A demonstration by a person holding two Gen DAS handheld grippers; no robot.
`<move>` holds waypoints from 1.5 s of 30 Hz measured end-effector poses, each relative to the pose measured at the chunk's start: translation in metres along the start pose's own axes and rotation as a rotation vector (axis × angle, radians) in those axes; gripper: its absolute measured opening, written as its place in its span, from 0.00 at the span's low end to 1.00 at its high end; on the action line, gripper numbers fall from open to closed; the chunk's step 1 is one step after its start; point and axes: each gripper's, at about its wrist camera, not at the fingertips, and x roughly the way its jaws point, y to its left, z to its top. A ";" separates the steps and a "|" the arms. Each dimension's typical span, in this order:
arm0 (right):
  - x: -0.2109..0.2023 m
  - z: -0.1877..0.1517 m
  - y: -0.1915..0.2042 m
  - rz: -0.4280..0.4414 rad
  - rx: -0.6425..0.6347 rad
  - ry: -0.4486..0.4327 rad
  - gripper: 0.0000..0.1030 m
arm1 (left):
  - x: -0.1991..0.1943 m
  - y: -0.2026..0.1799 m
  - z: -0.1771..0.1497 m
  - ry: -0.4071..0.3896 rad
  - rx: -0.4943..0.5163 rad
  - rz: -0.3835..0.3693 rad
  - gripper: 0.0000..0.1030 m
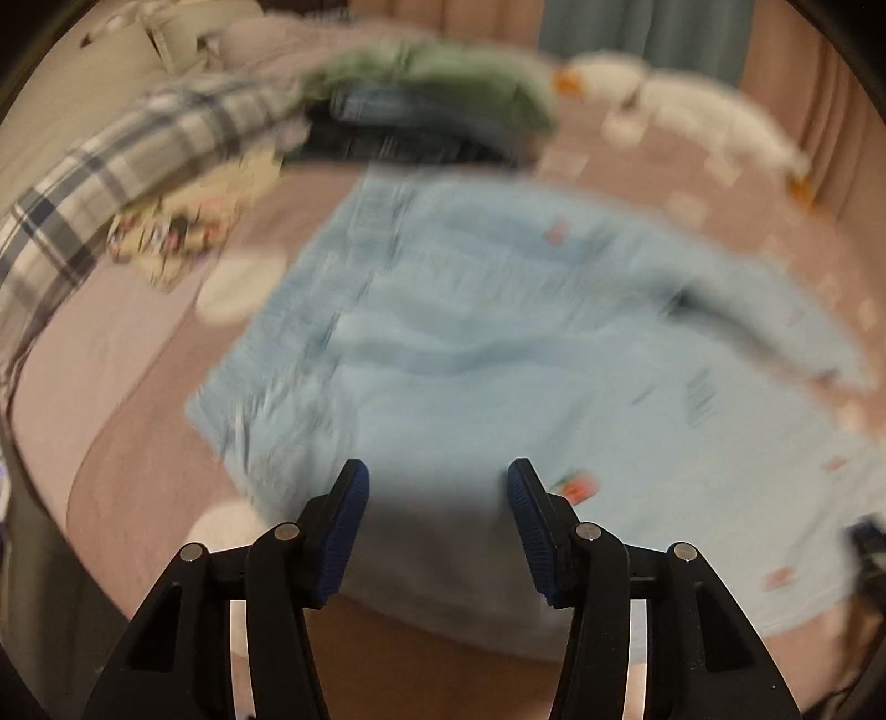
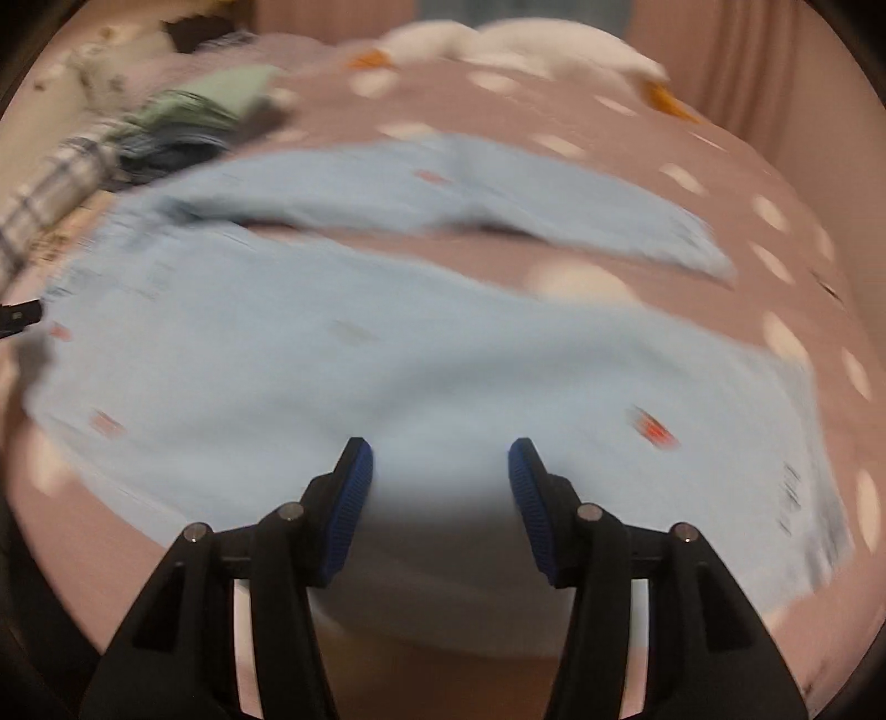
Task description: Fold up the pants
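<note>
Light blue pants with small red prints lie spread flat on a pink dotted bedsheet. In the left wrist view the waistband end is at the left and the legs run off to the right. My left gripper is open and empty, just above the near edge of the pants. In the right wrist view the pants show both legs apart, the far leg angled to the right. My right gripper is open and empty over the near leg. Both views are motion-blurred.
A heap of clothes lies at the back left: a plaid garment, a green one and dark ones. A white plush goose lies at the back right. The heap and goose also show in the right wrist view.
</note>
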 end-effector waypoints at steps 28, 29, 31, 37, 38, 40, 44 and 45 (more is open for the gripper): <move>0.122 0.235 0.048 0.304 -0.278 -0.058 0.65 | 0.068 0.085 0.172 -0.016 -0.014 -0.093 0.65; 0.124 0.240 0.059 0.302 -0.295 -0.056 0.65 | 0.075 0.087 0.177 -0.003 -0.011 -0.113 0.65; 0.141 0.263 0.074 0.319 -0.322 -0.031 0.65 | 0.087 0.087 0.184 0.009 0.010 -0.111 0.65; 0.175 0.295 0.111 0.345 -0.414 0.083 0.65 | 0.103 0.077 0.202 -0.001 0.121 -0.108 0.65; 0.180 0.296 0.112 0.354 -0.417 0.101 0.65 | 0.109 0.075 0.205 0.028 0.145 -0.122 0.65; 0.198 0.300 0.115 0.394 -0.413 0.190 0.66 | 0.119 0.075 0.205 0.074 0.175 -0.152 0.65; 0.207 0.289 0.116 0.425 -0.476 0.248 0.60 | 0.122 0.082 0.205 0.097 0.189 -0.231 0.40; 0.205 0.288 0.117 0.409 -0.494 0.240 0.46 | 0.121 0.079 0.202 0.099 0.200 -0.253 0.37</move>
